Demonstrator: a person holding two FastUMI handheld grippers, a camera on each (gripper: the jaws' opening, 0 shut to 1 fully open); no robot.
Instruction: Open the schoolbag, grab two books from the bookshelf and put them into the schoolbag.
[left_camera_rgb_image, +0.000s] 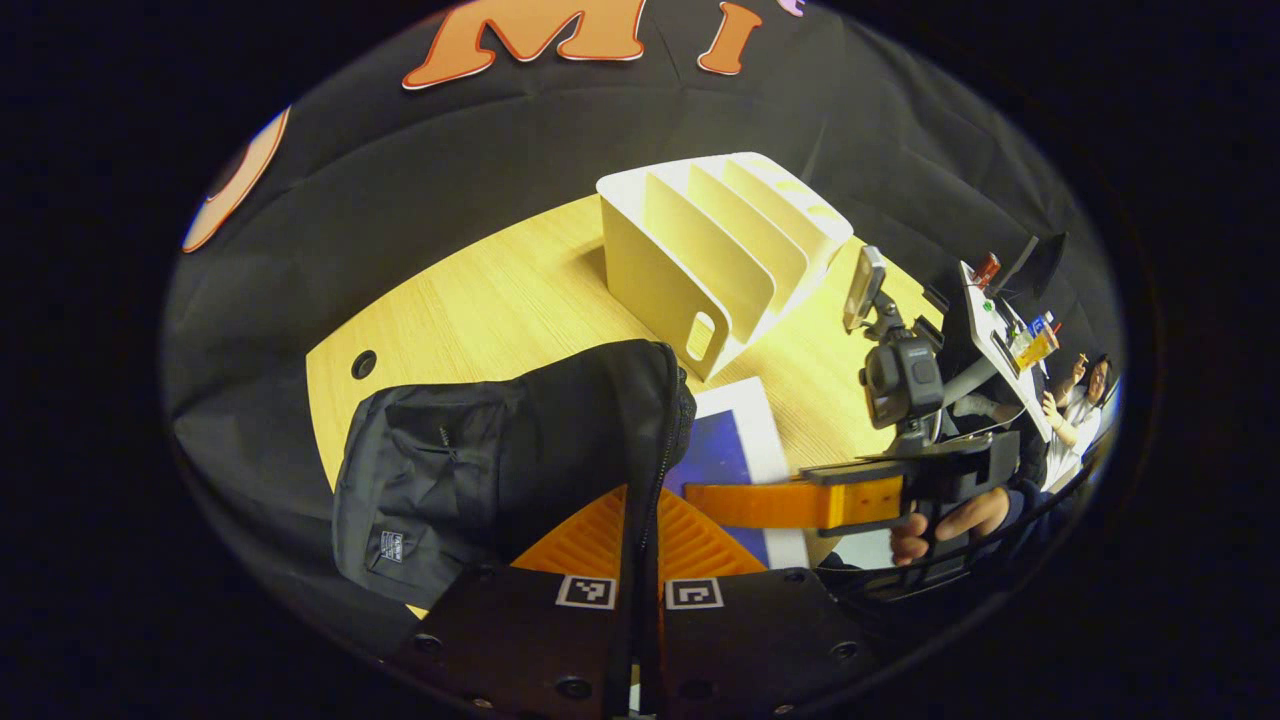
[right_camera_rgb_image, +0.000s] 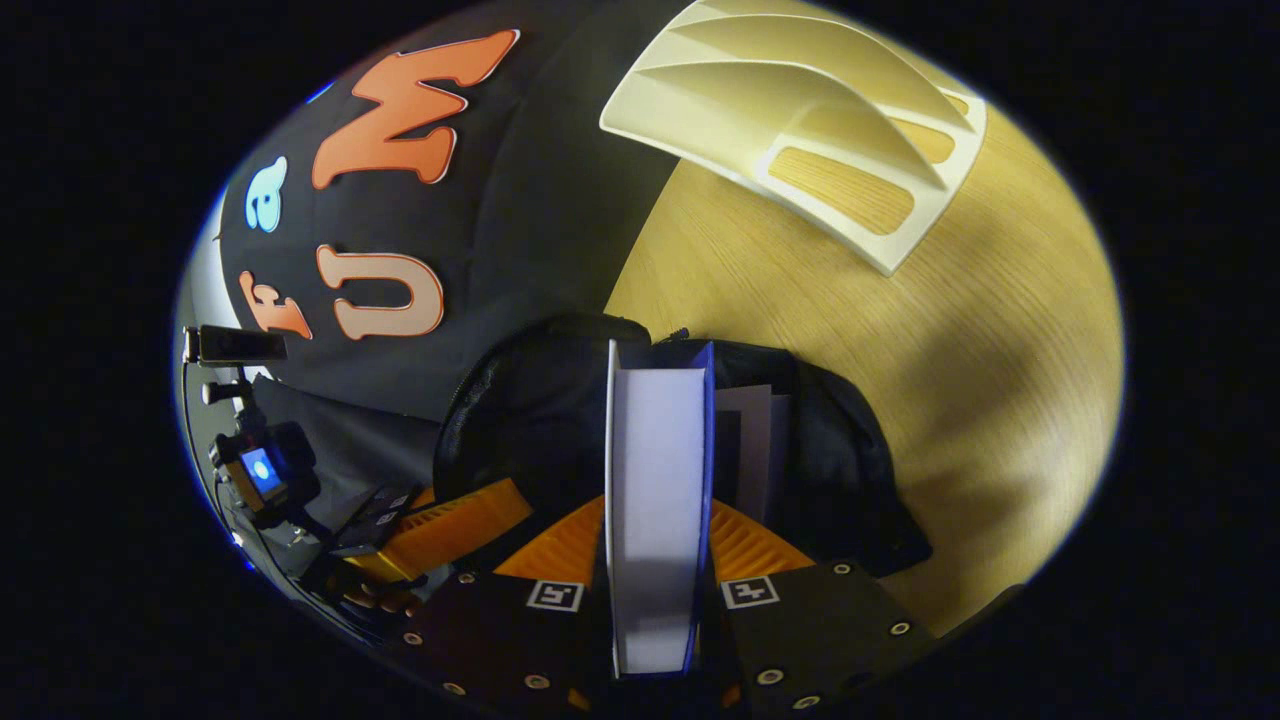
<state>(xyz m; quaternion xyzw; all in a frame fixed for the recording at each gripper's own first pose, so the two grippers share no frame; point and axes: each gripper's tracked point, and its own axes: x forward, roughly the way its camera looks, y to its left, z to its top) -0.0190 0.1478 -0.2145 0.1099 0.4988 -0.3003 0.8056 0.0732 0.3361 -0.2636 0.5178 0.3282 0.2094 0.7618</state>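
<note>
The right tool (right_camera_rgb_image: 655, 560) holds a blue book (right_camera_rgb_image: 655, 470) tight, half down in the black schoolbag (right_camera_rgb_image: 540, 420). Another book (right_camera_rgb_image: 750, 440) sits inside already. The left tool (left_camera_rgb_image: 637, 545) is pinched narrow on the bag's zipper edge (left_camera_rgb_image: 655, 450), holding the mouth open. If that edge slips, I think the mouth could fold and catch the book. The bag sits on a pale wood desk (right_camera_rgb_image: 980, 340). The white bookshelf (right_camera_rgb_image: 810, 130) stands at 1 o'clock in the right gripper view, well apart. Black cloth hangs behind.

Both views close, sharing schoolbag (left_camera_rgb_image: 500, 450), bookshelf (left_camera_rgb_image: 720, 250)
</note>
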